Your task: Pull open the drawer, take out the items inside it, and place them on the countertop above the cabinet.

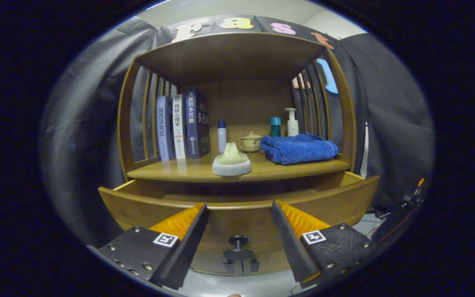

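Drawer (237, 206) of the wooden cabinet (237, 53) stands pulled out toward the gripper (239, 210), its curved front panel just ahead of the fingertips and its dark knob (238, 241) low between the two fingers. The fingers are spread wide apart and hold nothing; the drawer front shows in the gap between them. The inside of the drawer is in shadow, and what lies in it cannot be told from here.

Above the drawer runs the countertop (196, 171), a wooden shelf under a curved wooden roof with slatted sides. Near its front edge, about in the middle, sits a pale cone-shaped lump on a round grey-white pad (231, 162). To the right of it lies a folded blue towel (298, 148), reaching to the right end of the shelf. Behind the towel stand a teal bottle (275, 126) and a white pump bottle (292, 122), side by side at the far wall. A small cream lidded cup on a saucer (250, 142) sits behind the pad, and a white bottle with a blue cap (222, 136) stands just left of the cup. At the far left three books (183, 126) stand upright, spines facing out, touching one another.
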`<state>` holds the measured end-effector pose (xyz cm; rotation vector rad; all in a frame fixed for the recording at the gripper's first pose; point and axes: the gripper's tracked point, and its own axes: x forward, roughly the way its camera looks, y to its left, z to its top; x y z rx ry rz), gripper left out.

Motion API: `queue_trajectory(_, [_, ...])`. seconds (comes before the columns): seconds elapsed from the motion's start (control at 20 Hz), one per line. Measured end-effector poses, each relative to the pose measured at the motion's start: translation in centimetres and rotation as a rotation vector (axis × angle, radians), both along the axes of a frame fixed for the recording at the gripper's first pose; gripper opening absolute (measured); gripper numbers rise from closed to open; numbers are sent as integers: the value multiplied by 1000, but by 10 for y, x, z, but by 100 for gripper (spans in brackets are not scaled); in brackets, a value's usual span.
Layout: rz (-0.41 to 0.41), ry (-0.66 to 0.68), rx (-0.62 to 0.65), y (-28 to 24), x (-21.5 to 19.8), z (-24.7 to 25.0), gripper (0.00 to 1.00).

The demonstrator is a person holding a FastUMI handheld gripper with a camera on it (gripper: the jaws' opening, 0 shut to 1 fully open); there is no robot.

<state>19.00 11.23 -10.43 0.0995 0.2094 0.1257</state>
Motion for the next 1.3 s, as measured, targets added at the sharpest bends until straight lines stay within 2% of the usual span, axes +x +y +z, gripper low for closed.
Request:
queue_trajectory(0.75, [1, 48, -8, 11, 60, -5, 94])
queue_trajectory(1.3, [-7, 79, 24, 3, 74, -8, 94])
